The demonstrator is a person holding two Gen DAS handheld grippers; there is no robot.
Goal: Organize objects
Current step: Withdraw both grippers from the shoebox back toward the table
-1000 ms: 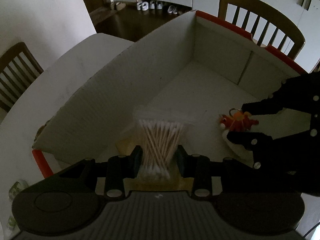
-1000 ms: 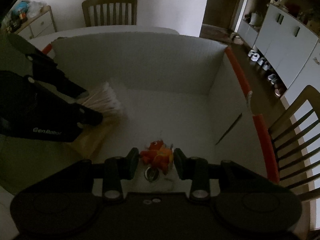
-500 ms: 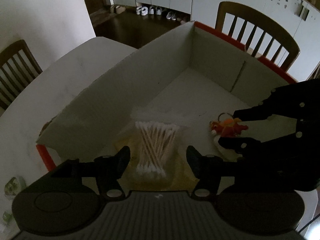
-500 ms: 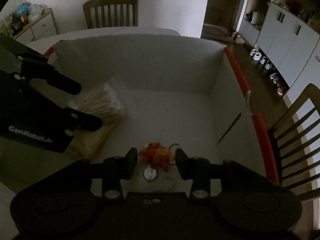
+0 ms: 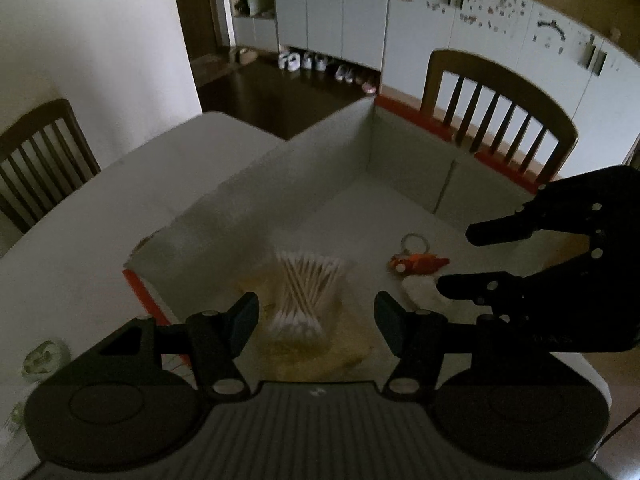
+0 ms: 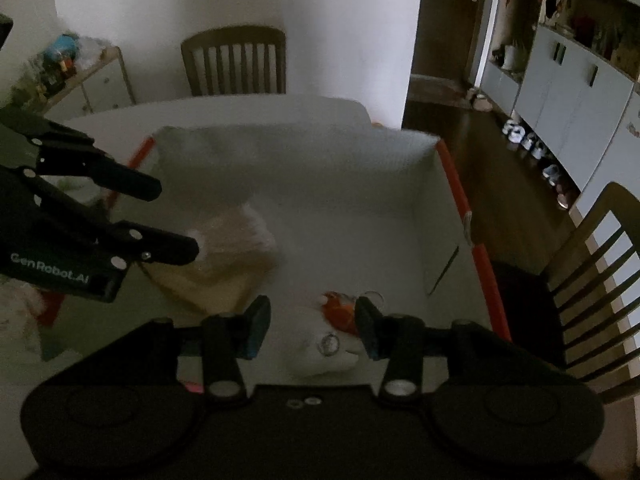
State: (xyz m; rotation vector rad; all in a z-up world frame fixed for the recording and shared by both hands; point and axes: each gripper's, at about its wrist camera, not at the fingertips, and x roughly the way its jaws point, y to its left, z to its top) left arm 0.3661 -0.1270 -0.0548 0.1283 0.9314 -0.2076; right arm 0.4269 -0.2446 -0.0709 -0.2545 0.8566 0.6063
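A clear bag of cotton swabs (image 5: 308, 284) lies on a yellowish sheet in the white, orange-rimmed box (image 5: 260, 208). My left gripper (image 5: 316, 320) hangs open above it, pads clear of the bag. An orange keychain toy (image 6: 340, 312) with a metal ring rests on a white soft item (image 6: 324, 356) on the box floor (image 6: 340, 240). Above the toy, my right gripper (image 6: 312, 322) has its jaws opening, and the pads do not press it. Each gripper shows in the other's view: the right gripper (image 5: 456, 260) and the left gripper (image 6: 174, 218).
The box sits on a white table (image 5: 120, 208). Wooden chairs (image 5: 500, 112) (image 6: 236, 60) stand around it. A small pale object (image 5: 44, 360) lies on the table left of the box. Cupboards and shoes are farther off.
The left jaws spread off the swab bag and the right jaws widened off the orange toy. Both grippers lifted away; bag and toy stay on the box floor.
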